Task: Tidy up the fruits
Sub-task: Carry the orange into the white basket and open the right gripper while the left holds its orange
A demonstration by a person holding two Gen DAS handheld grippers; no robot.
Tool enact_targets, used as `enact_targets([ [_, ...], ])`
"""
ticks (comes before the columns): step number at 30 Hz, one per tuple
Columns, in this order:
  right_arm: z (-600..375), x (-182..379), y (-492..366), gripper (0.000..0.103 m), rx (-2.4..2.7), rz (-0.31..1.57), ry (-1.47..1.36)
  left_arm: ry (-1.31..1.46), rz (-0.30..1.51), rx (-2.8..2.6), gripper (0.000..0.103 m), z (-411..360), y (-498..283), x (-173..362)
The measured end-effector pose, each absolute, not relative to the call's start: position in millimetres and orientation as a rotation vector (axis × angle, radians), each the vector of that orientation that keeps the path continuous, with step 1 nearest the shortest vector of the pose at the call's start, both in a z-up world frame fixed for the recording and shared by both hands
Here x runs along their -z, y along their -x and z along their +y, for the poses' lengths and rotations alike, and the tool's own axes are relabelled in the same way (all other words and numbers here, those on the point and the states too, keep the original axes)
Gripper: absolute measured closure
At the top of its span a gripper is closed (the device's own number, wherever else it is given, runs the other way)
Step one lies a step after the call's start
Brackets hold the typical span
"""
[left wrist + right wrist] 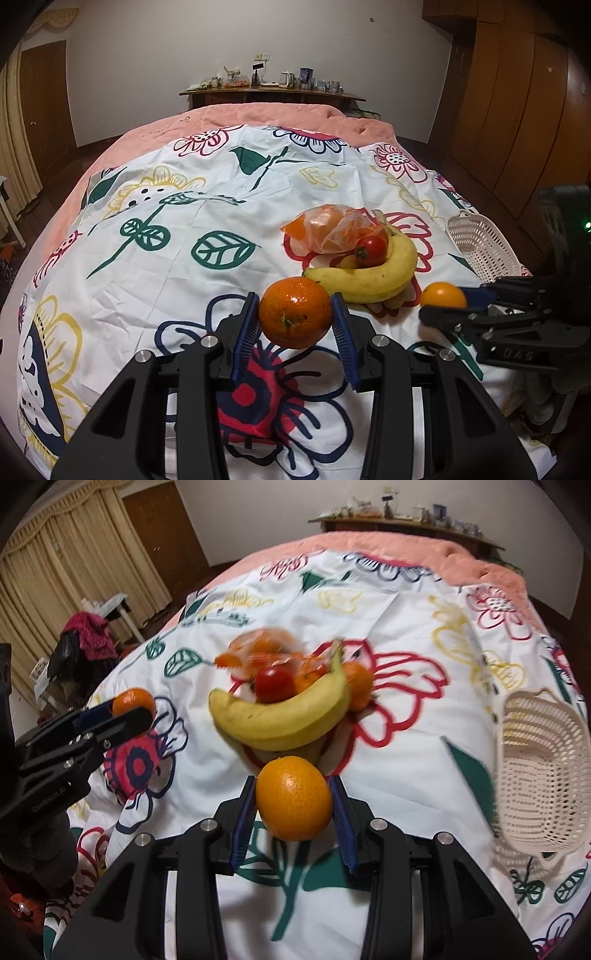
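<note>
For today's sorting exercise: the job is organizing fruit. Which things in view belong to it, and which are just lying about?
Belongs to the job:
- round orange mandarin in left gripper
- round orange mandarin in right gripper
- curved yellow banana
- red tomato
- clear plastic bag of oranges
- cream plastic basket

Lying about:
- cluttered wooden shelf
- pile of dark clothes

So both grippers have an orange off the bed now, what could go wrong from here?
1. The left gripper clamps its round darker orange only at the sides with its blue pads; the fruit could roll out during a swing.
2. The white perforated plastic basket lies tilted on the soft flowered sheet; a dropped orange may tip it.
3. The right gripper, holding the smooth bright orange, sits near the curved yellow banana and could nudge that pile.
</note>
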State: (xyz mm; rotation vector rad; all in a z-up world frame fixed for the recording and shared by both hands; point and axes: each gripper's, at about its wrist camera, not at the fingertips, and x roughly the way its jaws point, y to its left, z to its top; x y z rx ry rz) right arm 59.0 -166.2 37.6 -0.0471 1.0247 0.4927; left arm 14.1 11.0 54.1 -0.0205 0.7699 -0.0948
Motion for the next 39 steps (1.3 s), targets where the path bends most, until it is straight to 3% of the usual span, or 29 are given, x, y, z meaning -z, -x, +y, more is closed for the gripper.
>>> enact_targets([
  [17,-263.7,-63.7,-64.4,0.064,-0.287,0.885,-0.132,-0.031,0.762,0.126,0.062,-21.5,-22.7,-67.5],
  [27,-361.1,-28.3,-76.1,0.064,-0.057,0.929,-0.285,-0.061,0.769,0.168,0.062,-45.8,-29.4,-68.7],
  [39,-386.4,-15.1,-77.3,0.058,0.025,0.917,-0.342,-0.073,0.781,0.188,0.062,-58.6,-31.3,-67.8],
])
